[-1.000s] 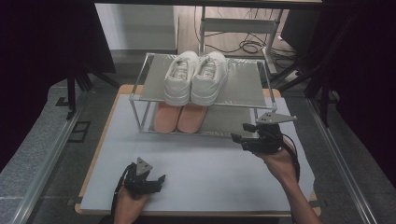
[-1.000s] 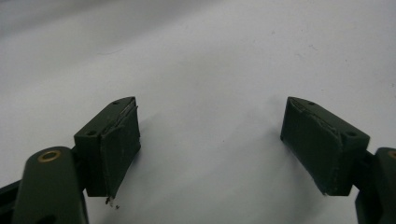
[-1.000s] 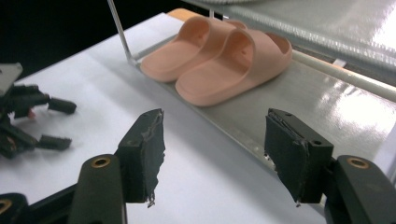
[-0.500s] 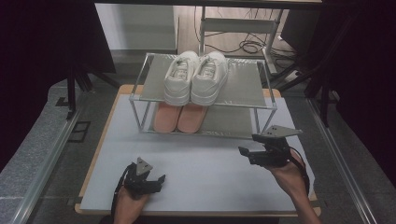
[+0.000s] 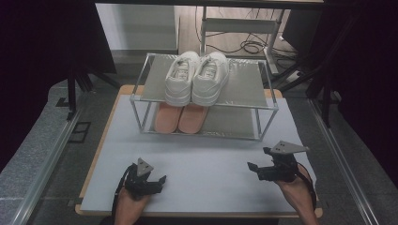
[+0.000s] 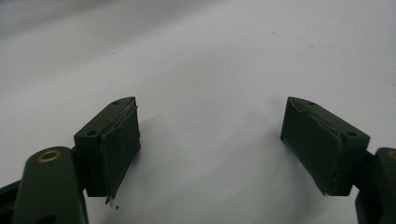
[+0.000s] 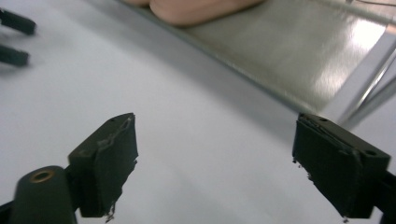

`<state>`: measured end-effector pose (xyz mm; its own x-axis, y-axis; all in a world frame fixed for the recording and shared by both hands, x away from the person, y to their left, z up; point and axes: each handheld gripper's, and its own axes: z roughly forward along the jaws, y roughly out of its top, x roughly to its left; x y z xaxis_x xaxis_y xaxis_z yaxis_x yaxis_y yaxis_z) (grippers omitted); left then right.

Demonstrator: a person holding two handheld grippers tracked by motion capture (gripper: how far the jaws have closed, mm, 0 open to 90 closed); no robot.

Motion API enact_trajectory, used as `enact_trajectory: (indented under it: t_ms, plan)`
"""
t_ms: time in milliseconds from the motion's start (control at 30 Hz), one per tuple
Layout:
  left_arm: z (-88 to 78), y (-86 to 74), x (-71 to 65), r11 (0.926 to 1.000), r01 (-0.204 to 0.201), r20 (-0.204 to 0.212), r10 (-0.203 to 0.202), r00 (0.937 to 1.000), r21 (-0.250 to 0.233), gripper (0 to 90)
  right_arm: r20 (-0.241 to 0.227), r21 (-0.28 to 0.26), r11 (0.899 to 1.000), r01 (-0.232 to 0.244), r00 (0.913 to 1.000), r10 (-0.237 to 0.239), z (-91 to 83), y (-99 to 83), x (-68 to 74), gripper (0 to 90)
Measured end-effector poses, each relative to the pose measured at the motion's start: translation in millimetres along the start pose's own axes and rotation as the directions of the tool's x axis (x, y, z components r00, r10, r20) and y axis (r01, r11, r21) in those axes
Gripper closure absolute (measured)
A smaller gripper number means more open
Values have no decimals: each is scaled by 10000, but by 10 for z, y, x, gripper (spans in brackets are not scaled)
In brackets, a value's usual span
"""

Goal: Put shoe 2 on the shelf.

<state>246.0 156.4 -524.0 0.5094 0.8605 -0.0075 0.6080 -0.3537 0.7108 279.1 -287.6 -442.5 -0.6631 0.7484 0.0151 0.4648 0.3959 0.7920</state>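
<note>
A pair of white sneakers point(image 5: 197, 77) stands on the top shelf of a metal rack point(image 5: 244, 84). A pair of pink shoes point(image 5: 180, 118) lies on the shelf below, also seen as pink shoes point(image 7: 196, 9) from the right gripper view. My left gripper point(image 5: 162, 182) rests low on the white table near the front left, its jaws wide apart and empty point(image 6: 210, 135). My right gripper point(image 5: 258, 160) hovers near the front right, pointing left. Its jaws point(image 7: 215, 154) have just been opening and nothing is between them.
The white table surface point(image 5: 206, 159) stretches between the two grippers and the rack. The rack's lower shelf point(image 7: 289, 51) and a corner post are close ahead of the right gripper. The left gripper's jaws point(image 7: 14, 37) show far off. Cables lie on the floor behind the rack.
The right gripper has come down and back from the rack's front right corner toward the table's near edge, and its jaws stand wider. The left gripper has not moved.
</note>
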Motion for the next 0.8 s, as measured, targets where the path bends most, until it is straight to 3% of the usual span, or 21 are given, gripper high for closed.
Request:
enact_trajectory:
  t_ms: [167, 333, 500, 633, 800]
  plan:
    - [0, -1, -3, 10000, -22, -20, 22, 10000, -14, 195, 149, 351, 9994, 56, 9999, -62, 109, -247, -39, 99]
    - [0, -1, -2, 10000, -17, -15, 17, 10000, -13, 195, 232, 636, 9979, -142, 9996, 128, 244, -488, -73, 21]
    - [-1, -1, -5, 10000, -27, -31, 27, 10000, -24, 195, 178, 871, 9958, -268, 9995, 254, 369, -657, -78, 2]
    - [-1, -2, -11, 10000, -45, -73, 45, 10000, -45, 195, 400, 1266, 9918, -170, 9991, 120, 427, -680, -58, 20]
    - [-1, -3, -11, 10000, -45, -66, 45, 10000, -39, 196, 421, 1228, 9923, -157, 9991, 105, 427, -686, -55, 20]
